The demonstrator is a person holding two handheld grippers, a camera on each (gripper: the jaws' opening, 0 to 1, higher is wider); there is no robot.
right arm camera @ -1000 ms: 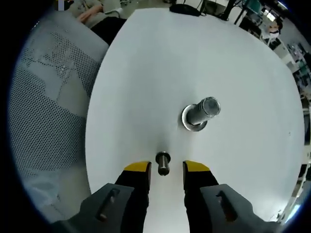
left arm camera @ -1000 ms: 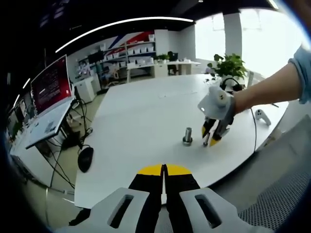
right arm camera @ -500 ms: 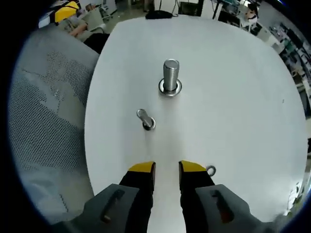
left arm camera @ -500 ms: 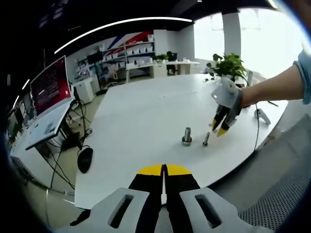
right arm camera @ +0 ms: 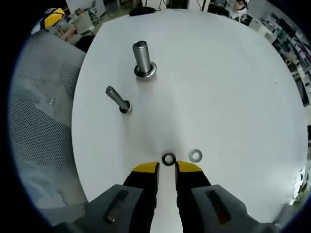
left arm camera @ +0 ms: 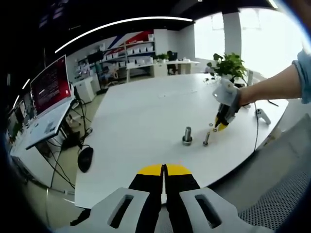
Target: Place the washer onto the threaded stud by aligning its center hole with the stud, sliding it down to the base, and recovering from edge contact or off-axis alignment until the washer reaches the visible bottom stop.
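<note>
Bright room, heavy fisheye bend.
I see window (left arm camera: 252,34) glare blowing out one corner, a ceiling strip light (left arm camera: 121,24) curving, soft short shadows on the white table (right arm camera: 218,87).

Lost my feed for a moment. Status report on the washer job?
Right tool open, hovering just short of dark washer. Left tool shut, idle at table edge. Silver washer beside it; both studs bare. Nothing in the way.

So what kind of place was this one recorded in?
Most likely an open-plan office or lab. A large white table fills the foreground, a big screen stands beside a desk at the left, shelves with boxes line the back wall, and a potted plant sits by the bright windows.
</note>
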